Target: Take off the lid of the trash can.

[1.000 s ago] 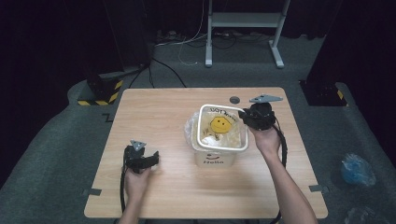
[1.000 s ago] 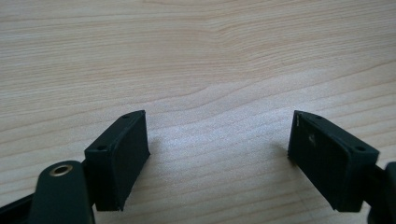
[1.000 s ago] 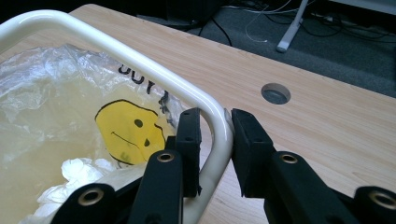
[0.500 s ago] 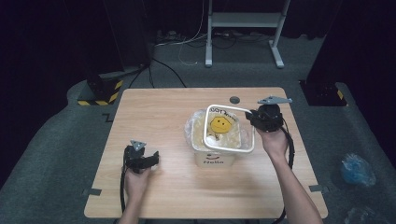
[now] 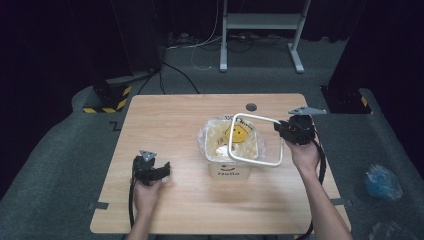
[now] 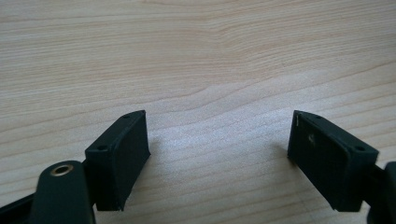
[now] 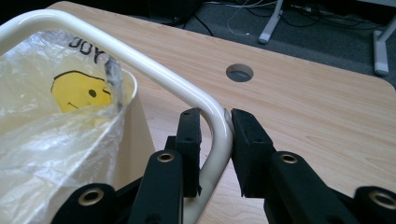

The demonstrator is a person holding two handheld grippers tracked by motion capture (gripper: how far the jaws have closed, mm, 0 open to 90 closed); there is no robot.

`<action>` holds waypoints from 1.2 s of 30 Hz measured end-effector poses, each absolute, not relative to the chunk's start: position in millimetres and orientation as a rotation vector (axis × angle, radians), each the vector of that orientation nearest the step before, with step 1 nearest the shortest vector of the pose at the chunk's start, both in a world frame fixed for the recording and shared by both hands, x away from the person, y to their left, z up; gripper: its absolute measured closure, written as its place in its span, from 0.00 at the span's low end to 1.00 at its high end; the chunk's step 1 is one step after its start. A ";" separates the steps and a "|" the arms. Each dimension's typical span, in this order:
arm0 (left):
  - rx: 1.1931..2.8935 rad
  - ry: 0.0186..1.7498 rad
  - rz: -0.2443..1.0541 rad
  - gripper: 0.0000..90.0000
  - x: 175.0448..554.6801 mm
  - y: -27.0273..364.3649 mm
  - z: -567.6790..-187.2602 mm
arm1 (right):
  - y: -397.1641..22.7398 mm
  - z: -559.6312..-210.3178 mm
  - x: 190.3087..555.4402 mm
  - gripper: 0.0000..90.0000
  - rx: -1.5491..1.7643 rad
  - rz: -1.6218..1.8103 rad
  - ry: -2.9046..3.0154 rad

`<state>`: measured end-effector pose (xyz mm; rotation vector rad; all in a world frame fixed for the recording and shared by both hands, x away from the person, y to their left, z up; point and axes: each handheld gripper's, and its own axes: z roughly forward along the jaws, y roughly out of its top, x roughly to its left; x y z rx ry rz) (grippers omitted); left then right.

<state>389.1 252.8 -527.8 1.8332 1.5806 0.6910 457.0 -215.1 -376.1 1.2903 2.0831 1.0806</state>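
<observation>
Left hand-held gripper [image 5: 161, 170] rests at the near left of the bench [image 5: 170, 120], jaws spread wide with bare wood between them. Mid-bench stands a white bin [image 5: 230, 169] lined with a clear smiley-face bag [image 5: 239, 134]. Right hand-held gripper [image 7: 215, 135] is clamped on the bin's white ring [image 7: 140, 60], raised and tilted above the rim.

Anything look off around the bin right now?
The white ring sits askew: the right gripper has it lifted toward the bin's right side, off the bin, leaving the bag loose. The left gripper lies open on the table.
</observation>
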 end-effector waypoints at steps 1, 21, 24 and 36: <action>1.835 1.580 0.692 0.23 389.2 252.9 -527.7 | -216.3 -376.4 456.9 0.82 1.293 1.080 2.084; 1.834 1.579 0.691 0.23 389.3 252.9 -527.8 | -244.8 -379.2 449.6 0.82 1.319 1.073 2.053; 1.834 1.579 0.692 0.23 389.3 252.9 -527.8 | -248.8 -380.3 448.6 0.82 1.327 1.078 2.049; 1.835 1.579 0.692 0.23 389.3 252.8 -527.8 | -267.5 -385.2 443.4 0.82 1.364 1.080 2.026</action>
